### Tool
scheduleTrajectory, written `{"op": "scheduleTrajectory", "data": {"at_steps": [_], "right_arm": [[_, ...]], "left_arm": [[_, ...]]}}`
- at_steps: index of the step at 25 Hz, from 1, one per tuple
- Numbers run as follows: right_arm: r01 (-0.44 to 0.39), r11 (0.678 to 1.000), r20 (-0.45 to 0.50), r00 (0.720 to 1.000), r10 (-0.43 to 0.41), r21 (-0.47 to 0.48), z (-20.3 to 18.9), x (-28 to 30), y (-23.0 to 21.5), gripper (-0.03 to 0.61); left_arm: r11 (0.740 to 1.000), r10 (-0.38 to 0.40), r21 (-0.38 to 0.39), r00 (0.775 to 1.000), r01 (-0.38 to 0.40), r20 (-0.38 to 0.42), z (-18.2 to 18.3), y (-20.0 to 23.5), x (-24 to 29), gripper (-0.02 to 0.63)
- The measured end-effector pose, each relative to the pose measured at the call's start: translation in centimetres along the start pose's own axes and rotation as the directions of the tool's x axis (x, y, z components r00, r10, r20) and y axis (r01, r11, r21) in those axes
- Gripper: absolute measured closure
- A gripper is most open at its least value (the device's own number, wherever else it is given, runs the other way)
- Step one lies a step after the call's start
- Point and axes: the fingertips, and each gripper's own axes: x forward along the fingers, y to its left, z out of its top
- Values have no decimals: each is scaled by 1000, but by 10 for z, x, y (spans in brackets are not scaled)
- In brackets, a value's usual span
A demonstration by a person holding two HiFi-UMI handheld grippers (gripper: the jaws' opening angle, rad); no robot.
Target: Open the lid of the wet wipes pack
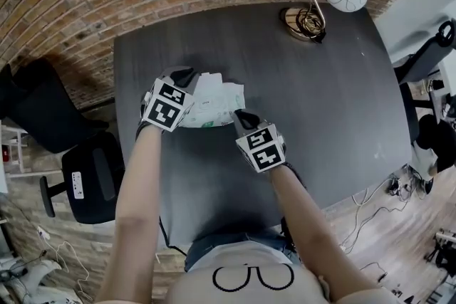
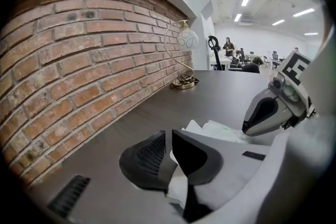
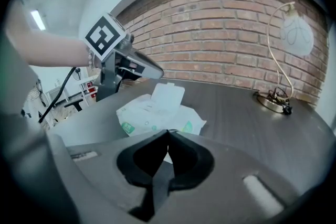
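Ur L claw (image 2: 169,135): slightly parted, released, above wipes pack (image 3: 152,118).
Ur R claw (image 3: 168,132): clenched, empty, near pack's right end.
Lid (image 3: 168,97): up.

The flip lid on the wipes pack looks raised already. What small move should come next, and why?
Probably draw the left gripper up and clear of the soft white-and-green wet wipes pack. Its white plastic flip lid already stands upright, the left jaws are slightly apart near it, and the right gripper rests shut at the pack's near edge, so the opening looks done.
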Motion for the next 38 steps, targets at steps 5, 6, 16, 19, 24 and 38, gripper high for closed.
{"op": "scheduleTrajectory", "data": {"at_steps": [5,6,16,19,24,38], "right_arm": [[22,999,52,998,-20,-31,19,-26,11,575],[25,999,57,998,-23,-32,23,-33,13,575],[81,994,199,978,-65,-75,78,-107,35,575],[99,989,245,967,-69,-111,96,-132,43,575],[156,980,338,935,-106,-126,126,-172,52,575],[287,956,528,822,-212,-64,168,-262,63,577]], "left_arm": [[999,31,-37,998,-28,60,4,-5,-37,586],[999,41,-38,996,-38,73,6,-6,-45,595],[990,138,-69,964,-125,228,31,-15,-135,615],[981,190,-84,939,-173,286,37,-20,-167,615],[954,297,-147,884,-260,362,41,-26,-220,615],[875,484,-302,701,-379,524,53,-54,-335,615]]}}
